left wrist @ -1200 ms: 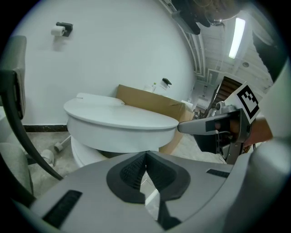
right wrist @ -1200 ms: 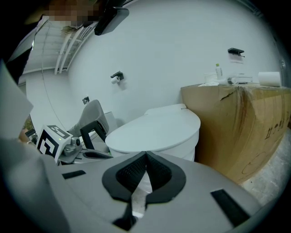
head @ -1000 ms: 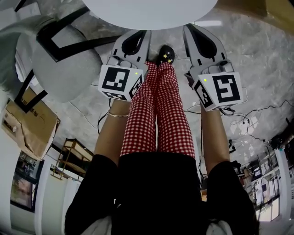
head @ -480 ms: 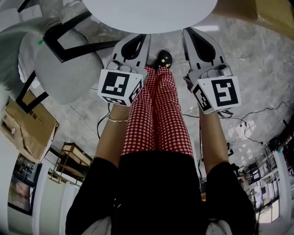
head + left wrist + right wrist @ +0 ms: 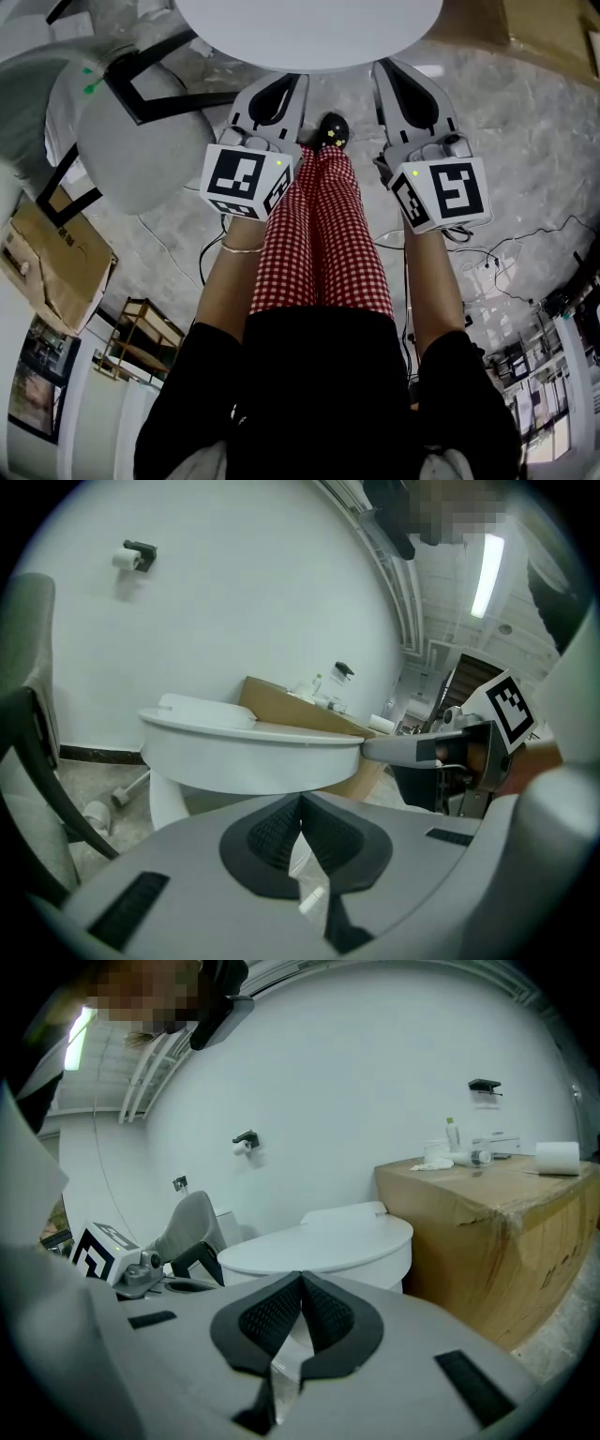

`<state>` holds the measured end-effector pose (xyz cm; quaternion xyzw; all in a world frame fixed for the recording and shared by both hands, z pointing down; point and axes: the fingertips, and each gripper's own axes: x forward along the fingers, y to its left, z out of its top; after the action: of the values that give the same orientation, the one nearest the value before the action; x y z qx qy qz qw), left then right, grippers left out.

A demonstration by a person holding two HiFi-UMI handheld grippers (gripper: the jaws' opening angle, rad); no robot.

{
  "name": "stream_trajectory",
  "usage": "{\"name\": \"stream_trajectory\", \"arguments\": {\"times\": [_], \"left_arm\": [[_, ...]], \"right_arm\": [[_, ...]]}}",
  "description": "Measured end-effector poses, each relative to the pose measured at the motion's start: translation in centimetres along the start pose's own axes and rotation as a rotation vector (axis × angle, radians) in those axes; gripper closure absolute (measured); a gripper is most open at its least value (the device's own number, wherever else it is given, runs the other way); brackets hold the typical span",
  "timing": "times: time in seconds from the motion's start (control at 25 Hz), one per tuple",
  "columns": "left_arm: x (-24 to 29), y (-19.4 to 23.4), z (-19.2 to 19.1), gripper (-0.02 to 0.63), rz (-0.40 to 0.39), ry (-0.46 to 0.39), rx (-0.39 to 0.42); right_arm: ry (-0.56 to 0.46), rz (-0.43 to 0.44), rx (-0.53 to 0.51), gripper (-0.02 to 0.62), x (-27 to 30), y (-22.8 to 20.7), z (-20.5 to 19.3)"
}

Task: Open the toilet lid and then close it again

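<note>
Start of the opening step, as judged from the layout. The toilet lid (image 5: 309, 28) lies shut and flat on the bowl, straight ahead of the person, whose legs in red-checked trousers (image 5: 319, 244) stand just before its front rim. The left gripper (image 5: 286, 84) and the right gripper (image 5: 394, 75) point side by side at that rim. In each gripper view the two ribbed pads meet at their tips with nothing between them, so both tools are closed and empty. From the left gripper view the right gripper's tip reaches up to the lid's edge, though whether it touches cannot be told. To lift well, the closed tips should probably slide under the front lip of the lid, not press on its top. They should then raise it evenly on both sides, so that the hinge does not twist, and follow its arc back until it leans at rest. For closing, the lid should be lowered under control and not dropped. Count: one toilet with one lid; two grippers; one grey chair (image 5: 131, 141) on the left; one cardboard box (image 5: 478, 1232) just beside the toilet on the right, bearing one paper roll (image 5: 560, 1157) and several small bottles; one paper holder (image 5: 131, 555) on the wall.
</note>
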<state>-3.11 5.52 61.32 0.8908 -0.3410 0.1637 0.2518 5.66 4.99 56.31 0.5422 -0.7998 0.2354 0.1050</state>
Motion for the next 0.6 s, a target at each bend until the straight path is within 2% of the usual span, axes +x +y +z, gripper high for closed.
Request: {"name": "stream_trajectory", "arguments": {"times": [0.6], "left_arm": [[-0.9,-0.5,3.5,0.603,0.029,-0.070,0.005]], "right_arm": [[-0.030,0.010,-0.005,0.575,-0.4,0.4,3.5]]}}
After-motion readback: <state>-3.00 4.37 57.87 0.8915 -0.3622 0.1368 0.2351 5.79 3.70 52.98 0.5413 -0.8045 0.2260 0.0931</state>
